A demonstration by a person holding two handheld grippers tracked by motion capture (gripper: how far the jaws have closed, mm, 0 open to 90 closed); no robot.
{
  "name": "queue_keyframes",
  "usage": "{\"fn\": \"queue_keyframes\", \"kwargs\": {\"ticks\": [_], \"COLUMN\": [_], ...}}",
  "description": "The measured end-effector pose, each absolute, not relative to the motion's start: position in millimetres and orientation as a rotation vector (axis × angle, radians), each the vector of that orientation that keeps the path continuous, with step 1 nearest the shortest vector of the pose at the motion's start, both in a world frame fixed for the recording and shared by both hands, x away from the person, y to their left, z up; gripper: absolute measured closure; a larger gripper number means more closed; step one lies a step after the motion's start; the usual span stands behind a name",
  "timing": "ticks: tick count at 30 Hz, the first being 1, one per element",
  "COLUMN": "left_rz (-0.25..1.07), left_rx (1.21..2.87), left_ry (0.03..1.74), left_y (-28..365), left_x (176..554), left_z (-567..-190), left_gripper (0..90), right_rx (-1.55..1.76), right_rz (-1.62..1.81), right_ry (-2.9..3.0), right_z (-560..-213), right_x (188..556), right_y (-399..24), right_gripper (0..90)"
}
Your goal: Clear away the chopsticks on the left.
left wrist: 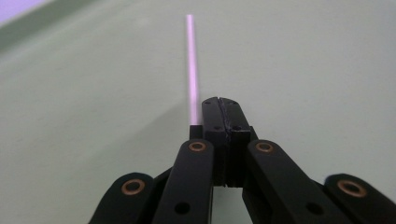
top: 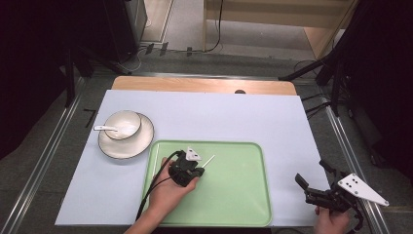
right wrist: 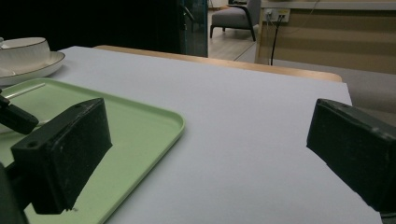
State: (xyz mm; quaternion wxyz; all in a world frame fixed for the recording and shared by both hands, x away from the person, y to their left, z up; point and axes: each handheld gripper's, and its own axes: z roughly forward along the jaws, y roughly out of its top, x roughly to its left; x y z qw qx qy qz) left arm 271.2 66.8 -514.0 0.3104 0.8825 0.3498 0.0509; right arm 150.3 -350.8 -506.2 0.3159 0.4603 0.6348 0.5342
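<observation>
My left gripper [top: 195, 168] rests low over the green tray [top: 234, 195], held by a hand that comes in from the bottom edge. Its jaws are pressed together in the left gripper view [left wrist: 219, 105]. A thin white stick [left wrist: 191, 65] runs forward along the outside of the left jaw, not out of the seam, and whether it is pinched I cannot tell. From above, the stick [top: 209, 160] pokes out to the upper right of the gripper. My right gripper [top: 311, 173] hovers at the table's front right corner with its jaws wide apart [right wrist: 210, 154] and nothing between them.
A white bowl [top: 124, 122] with a white spoon [top: 104, 128] stands on a plate [top: 119, 147] left of the tray. A second thin stick [top: 156, 163] lies along the tray's left rim. A pale blue mat [top: 219, 112] covers the wooden table.
</observation>
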Motion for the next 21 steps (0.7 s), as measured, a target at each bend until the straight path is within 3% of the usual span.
{"fn": "queue_keyframes", "kwargs": {"ticks": [21], "left_rz": [0.198], "left_rx": [2.185], "left_ry": [1.178], "left_y": [134], "left_x": [300], "left_z": [-513], "left_gripper": [90.0], "right_rx": [1.207], "right_rz": [1.399], "right_ry": [1.687], "right_z": [-506], "right_x": [152], "right_y": [-347], "right_gripper": [0.1]}}
